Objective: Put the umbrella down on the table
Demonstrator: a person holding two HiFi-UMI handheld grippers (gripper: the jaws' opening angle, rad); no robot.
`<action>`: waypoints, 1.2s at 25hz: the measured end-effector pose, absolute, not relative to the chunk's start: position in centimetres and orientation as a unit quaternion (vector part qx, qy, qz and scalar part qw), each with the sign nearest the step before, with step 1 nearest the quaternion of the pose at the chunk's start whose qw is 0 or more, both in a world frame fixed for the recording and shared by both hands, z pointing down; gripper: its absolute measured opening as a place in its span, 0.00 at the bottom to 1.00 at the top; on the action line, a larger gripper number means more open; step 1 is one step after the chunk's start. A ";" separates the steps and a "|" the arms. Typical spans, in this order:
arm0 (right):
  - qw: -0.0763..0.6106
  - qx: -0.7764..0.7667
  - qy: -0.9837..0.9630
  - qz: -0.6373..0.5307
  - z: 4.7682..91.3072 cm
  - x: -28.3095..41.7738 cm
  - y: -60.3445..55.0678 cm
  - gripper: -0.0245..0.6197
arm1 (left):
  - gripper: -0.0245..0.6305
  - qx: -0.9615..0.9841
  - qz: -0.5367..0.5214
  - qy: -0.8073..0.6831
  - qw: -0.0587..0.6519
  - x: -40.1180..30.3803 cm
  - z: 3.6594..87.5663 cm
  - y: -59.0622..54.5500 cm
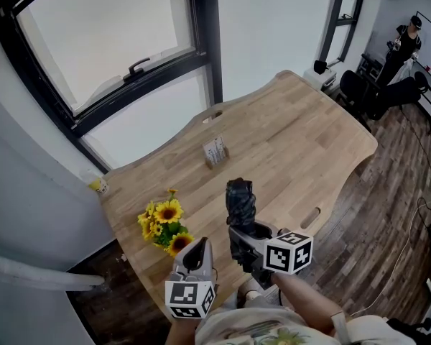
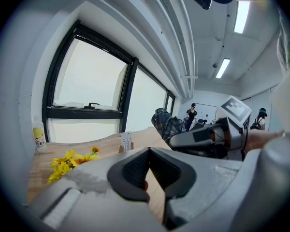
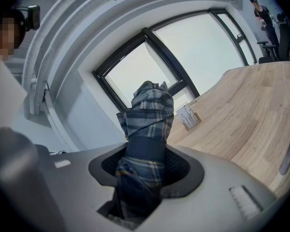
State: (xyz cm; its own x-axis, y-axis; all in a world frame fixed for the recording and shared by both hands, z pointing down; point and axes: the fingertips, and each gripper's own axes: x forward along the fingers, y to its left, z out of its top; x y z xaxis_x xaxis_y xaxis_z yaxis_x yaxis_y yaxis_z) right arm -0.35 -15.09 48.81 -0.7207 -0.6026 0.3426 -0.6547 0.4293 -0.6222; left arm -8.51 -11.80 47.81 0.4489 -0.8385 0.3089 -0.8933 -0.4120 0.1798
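A folded plaid umbrella is clamped in the right gripper, whose jaws are closed on its strapped middle, and its cloth end is pushed out beyond them. It is held in the air over the table, close to the near edge, and is not laid on the wood. The left gripper is held just to its left, at the same edge, with its jaws brought together and nothing between them. Sunflowers are seen by the left edge, near that gripper. A small card stand is set upright around the table's middle, beyond the umbrella.
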 end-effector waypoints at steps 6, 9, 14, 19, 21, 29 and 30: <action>0.041 0.369 -0.844 0.388 49.5 -0.8 -15.3 0.34 | 0.04 0.834 0.087 -0.521 0.163 -8.8 48.1 -12.0; 0.044 0.368 -0.843 0.390 49.8 -0.9 -15.4 0.34 | 0.04 0.833 0.087 -0.522 0.165 -9.0 48.2 -12.0; 0.050 0.366 -0.841 0.394 50.4 -1.1 -15.5 0.34 | 0.04 0.831 0.089 -0.523 0.167 -9.2 48.4 -12.1; 0.055 0.366 -0.840 0.397 50.9 -1.4 -15.5 0.34 | 0.04 0.830 0.090 -0.524 0.168 -9.5 48.6 -12.2; 0.057 0.365 -0.839 0.399 51.1 -1.4 -15.6 0.34 | 0.04 0.829 0.090 -0.525 0.169 -9.5 48.6 -12.2; 0.066 0.366 -0.836 0.405 52.1 -1.4 -15.7 0.34 | 0.04 0.827 0.095 -0.527 0.170 -9.6 48.9 -12.3; 0.067 0.365 -0.835 0.405 52.2 -1.4 -15.7 0.34 | 0.04 0.827 0.096 -0.527 0.170 -9.6 48.9 -12.3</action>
